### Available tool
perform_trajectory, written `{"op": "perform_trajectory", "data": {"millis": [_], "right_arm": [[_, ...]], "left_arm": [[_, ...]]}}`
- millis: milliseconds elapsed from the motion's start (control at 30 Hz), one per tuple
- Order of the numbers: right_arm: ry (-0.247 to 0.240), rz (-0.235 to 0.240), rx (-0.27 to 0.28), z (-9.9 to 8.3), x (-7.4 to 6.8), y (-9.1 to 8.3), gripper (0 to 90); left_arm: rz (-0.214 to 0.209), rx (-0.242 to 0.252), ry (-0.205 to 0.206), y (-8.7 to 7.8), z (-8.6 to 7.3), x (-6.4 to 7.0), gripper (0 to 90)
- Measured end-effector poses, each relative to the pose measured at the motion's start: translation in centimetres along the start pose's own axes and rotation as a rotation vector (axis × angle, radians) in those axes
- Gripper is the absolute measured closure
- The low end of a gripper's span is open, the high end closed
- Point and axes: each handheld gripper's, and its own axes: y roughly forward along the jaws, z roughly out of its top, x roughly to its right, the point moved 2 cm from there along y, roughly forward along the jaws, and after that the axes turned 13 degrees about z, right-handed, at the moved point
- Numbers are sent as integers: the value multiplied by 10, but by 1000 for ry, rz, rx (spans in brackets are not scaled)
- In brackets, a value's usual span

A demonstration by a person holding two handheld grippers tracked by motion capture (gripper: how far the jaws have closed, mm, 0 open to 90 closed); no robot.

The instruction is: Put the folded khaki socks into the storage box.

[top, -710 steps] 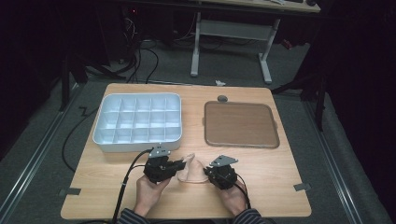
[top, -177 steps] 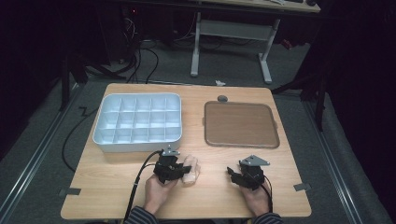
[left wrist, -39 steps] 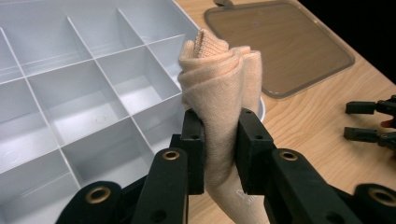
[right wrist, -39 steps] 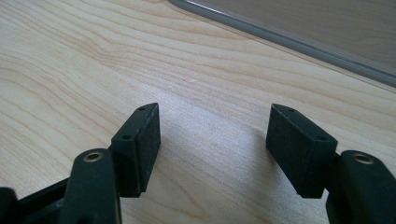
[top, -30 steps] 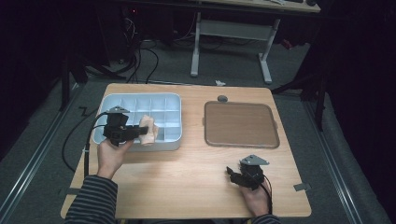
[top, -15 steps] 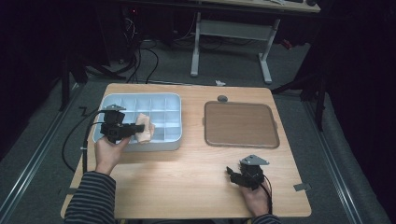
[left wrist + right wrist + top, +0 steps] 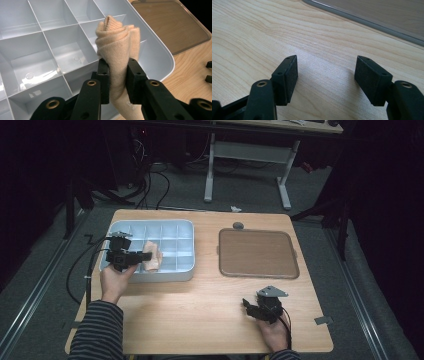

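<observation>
A rolled beige sock [image 7: 117,50] [image 7: 151,259] is clamped between the jaws of my left gripper [image 7: 117,82] [image 7: 139,257], which holds it just above the front row of the pale blue compartment tray [image 7: 30,47] [image 7: 185,227]. The tray's cells that I see hold nothing. My right gripper [image 7: 325,75] [image 7: 248,307] rests low over the bare wooden table [image 7: 262,30] at the front right, jaws wide apart with nothing between them.
A brown flat lid or tray [image 7: 257,252] [image 7: 172,22] lies to the right of the compartment tray; its edge [image 7: 367,17] runs just beyond my right gripper. A small grey round thing [image 7: 238,225] sits at the table's far edge. Cables trail off the left side.
Over the last second my left gripper has drifted slightly left and nearer with the sock, staying over the tray. The right gripper has stayed where it was.
</observation>
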Motion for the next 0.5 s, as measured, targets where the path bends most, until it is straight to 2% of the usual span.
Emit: {"op": "perform_trajectory", "data": {"millis": [500], "right_arm": [[0,0,0,0,0,0,352]], "left_arm": [[25,-51,8,14,-3,-6,757]]}}
